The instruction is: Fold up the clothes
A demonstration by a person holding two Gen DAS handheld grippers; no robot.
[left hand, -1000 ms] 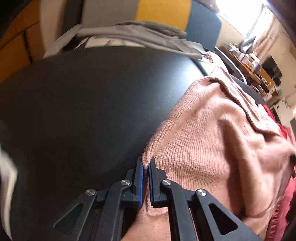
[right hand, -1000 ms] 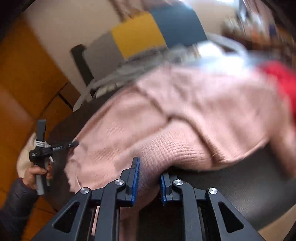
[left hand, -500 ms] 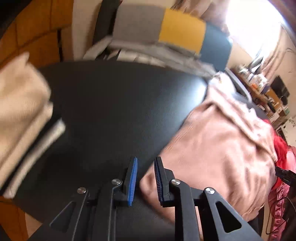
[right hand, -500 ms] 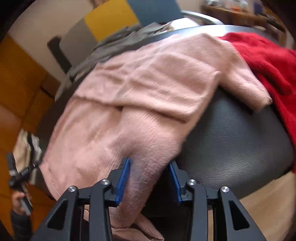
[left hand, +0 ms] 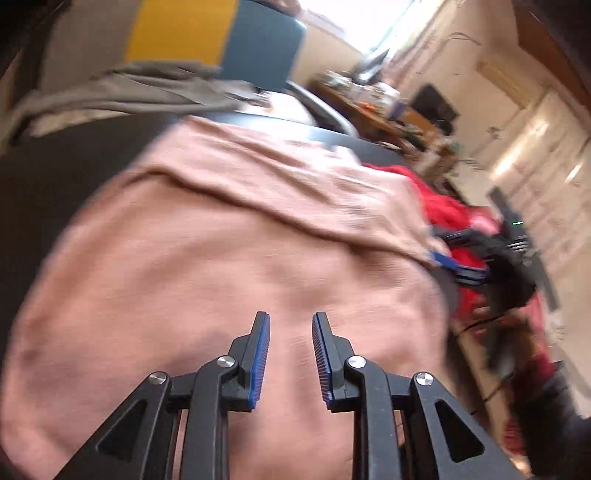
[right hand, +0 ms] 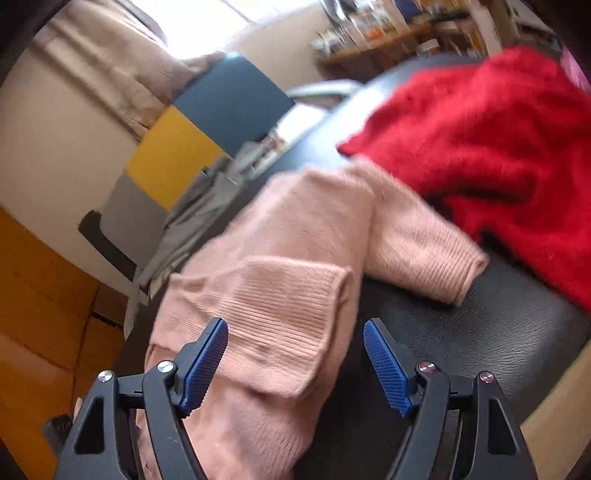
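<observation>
A pale pink knitted sweater point(left hand: 229, 258) lies spread over the black table point(left hand: 55, 177). My left gripper point(left hand: 290, 325) hovers above its middle, jaws opening, nothing between the blue pads. In the right wrist view the pink sweater point(right hand: 291, 266) shows a folded ribbed hem and a sleeve cuff point(right hand: 454, 269) lying loose on the black table point(right hand: 498, 332). My right gripper point(right hand: 295, 334) has its jaws opening wide; the ribbed hem lies under the gap and the pads do not press it. The right gripper point(left hand: 476, 254) also appears at the sweater's right edge in the left wrist view.
A fluffy red sweater point(right hand: 491, 144) lies at the table's far right, touching the pink one. Grey clothes point(left hand: 125, 92) hang at the table's far edge before a grey, yellow and blue panel point(right hand: 177, 147). Cluttered shelves point(right hand: 388, 33) stand behind. Orange floor point(right hand: 33, 314) lies left.
Both grippers let go of the pink sweater and opened. The left one swung from the sweater's left corner to over its middle. The right one rolled, and the sleeve now lies flat.
</observation>
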